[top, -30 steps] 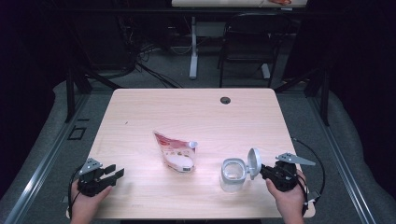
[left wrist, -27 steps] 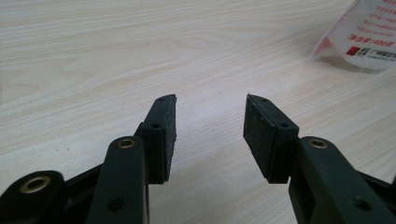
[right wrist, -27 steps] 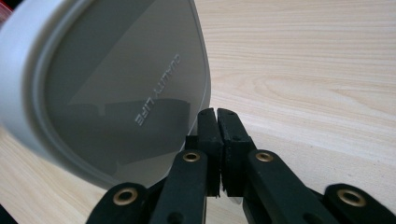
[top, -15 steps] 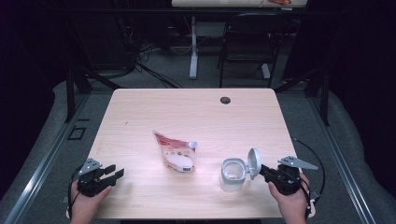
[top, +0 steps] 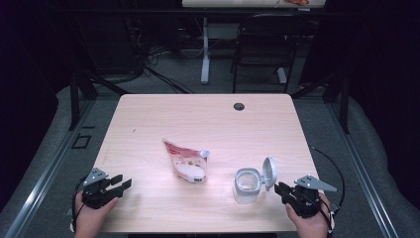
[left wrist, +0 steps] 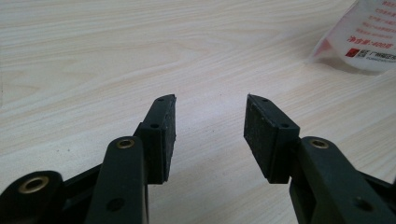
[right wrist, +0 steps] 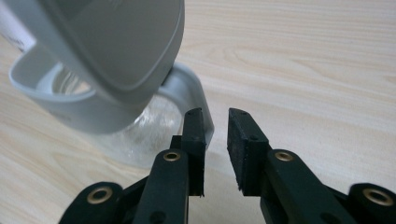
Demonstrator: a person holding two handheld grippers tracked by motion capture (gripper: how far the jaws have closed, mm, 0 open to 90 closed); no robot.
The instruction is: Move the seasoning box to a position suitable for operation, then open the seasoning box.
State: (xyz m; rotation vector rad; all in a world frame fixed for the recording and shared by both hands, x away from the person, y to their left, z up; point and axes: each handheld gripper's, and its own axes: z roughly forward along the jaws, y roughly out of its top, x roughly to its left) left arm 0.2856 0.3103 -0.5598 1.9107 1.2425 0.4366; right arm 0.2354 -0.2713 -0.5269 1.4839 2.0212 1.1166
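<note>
Jar (top: 246, 186), of clear rigid material with a grey hinged lid (top: 269, 170) flipped up, is seen at the lower right of the high view, just left of the right gripper (top: 282, 189). That gripper's jaws have just been opening, nothing between them; the left gripper (top: 121, 182) is parted and empty. It is judged light, stiff and slippery, best taken by its grey collar.
</note>
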